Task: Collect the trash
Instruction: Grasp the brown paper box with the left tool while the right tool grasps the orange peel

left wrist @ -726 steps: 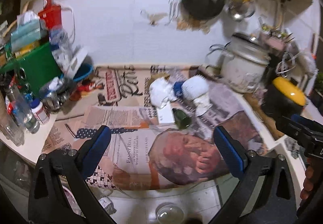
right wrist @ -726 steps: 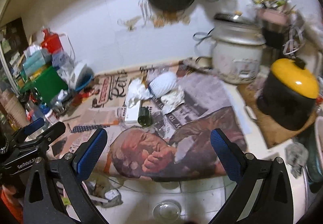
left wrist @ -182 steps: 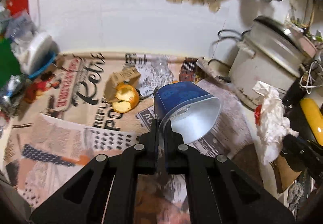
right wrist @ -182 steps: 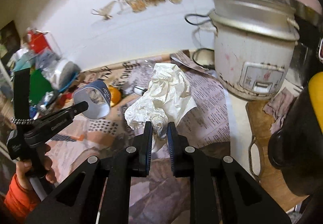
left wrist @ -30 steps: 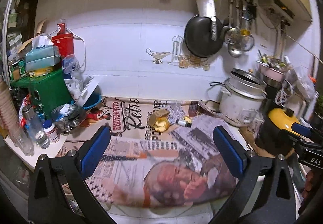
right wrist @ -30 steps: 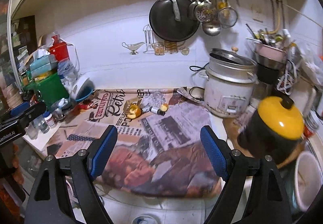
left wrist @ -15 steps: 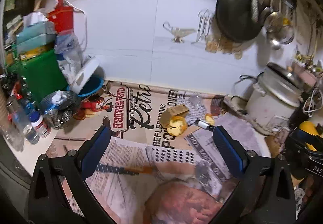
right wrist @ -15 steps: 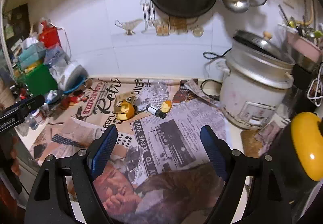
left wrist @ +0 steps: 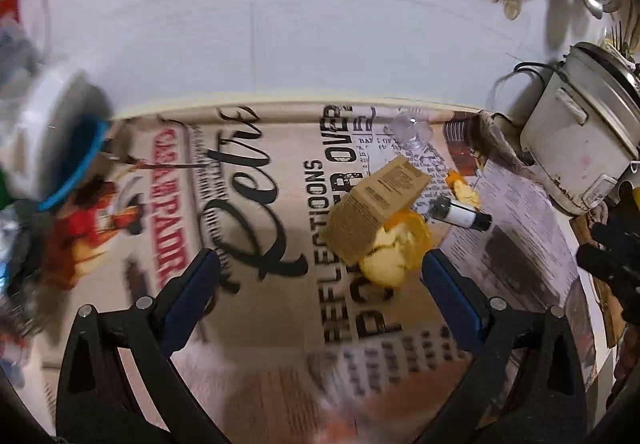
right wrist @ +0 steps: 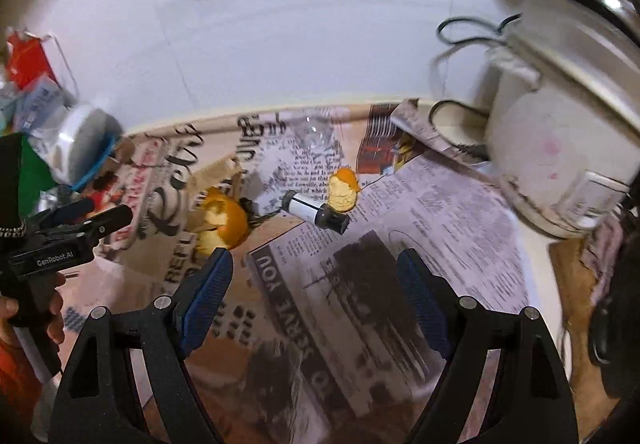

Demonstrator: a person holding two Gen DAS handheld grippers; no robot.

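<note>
Trash: orange peel (left wrist: 394, 252) under tilted brown card box (left wrist: 376, 210), small dark bottle (right wrist: 314, 213) lying beside second peel (right wrist: 343, 190), mid-counter on newspaper (right wrist: 420, 244) | Surrounds: rice cooker (right wrist: 560, 124) far right | Left gripper (left wrist: 320, 296): angled down, fingers wide, empty | Right gripper (right wrist: 314, 292): same.

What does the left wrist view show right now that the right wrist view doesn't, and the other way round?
Only the left wrist view shows the printed face of the brown cardboard piece lying over the big orange peel. Only the right wrist view shows the left gripper from the side, in a hand, and the red container. Both show the two peels, the small bottle, rice cooker and newspaper.
</note>
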